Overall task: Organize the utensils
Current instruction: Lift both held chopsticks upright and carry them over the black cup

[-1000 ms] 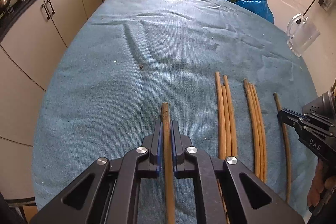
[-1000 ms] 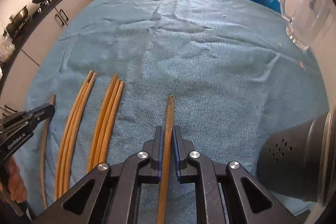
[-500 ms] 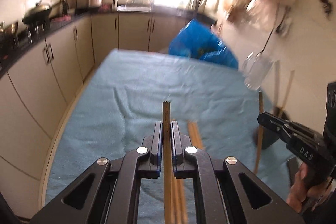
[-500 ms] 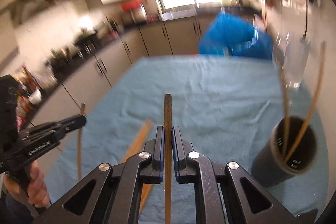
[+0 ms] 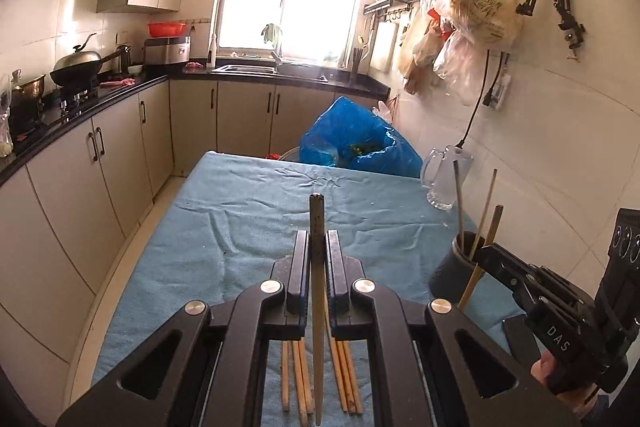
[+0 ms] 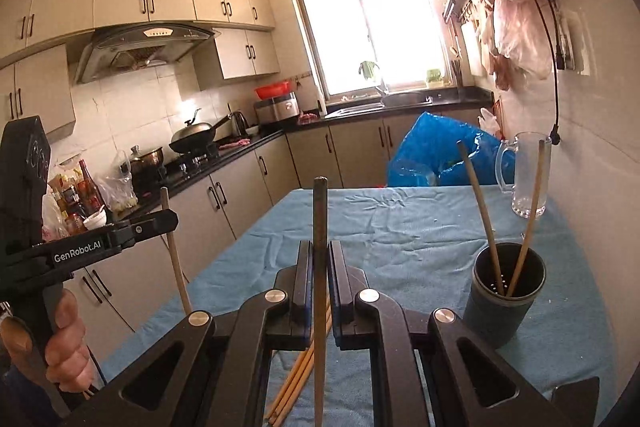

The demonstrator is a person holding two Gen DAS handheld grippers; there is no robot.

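My left gripper [image 5: 317, 243] is shut on a brown chopstick [image 5: 317, 227] held upright above the blue towel [image 5: 248, 227]. My right gripper [image 6: 319, 255] is shut on another chopstick [image 6: 320, 211], also upright. The dark utensil holder [image 6: 505, 291] stands on the towel to the right with two chopsticks [image 6: 480, 203] leaning in it; it also shows in the left wrist view [image 5: 454, 267]. Several orange chopsticks [image 5: 298, 379] lie on the towel under my left gripper. In the right wrist view the left gripper [image 6: 160, 221] appears at the left with its chopstick.
A glass mug [image 6: 528, 175] stands at the far right of the table near the wall. A blue plastic bag [image 5: 356, 143] sits behind the table's far end. Kitchen cabinets [image 5: 100, 163] run along the left. Bags [image 5: 480, 7] hang on the right wall.
Both grippers have lifted their chopsticks off the towel and tilted up, so the views now look across the kitchen. The utensil holder has come into view.
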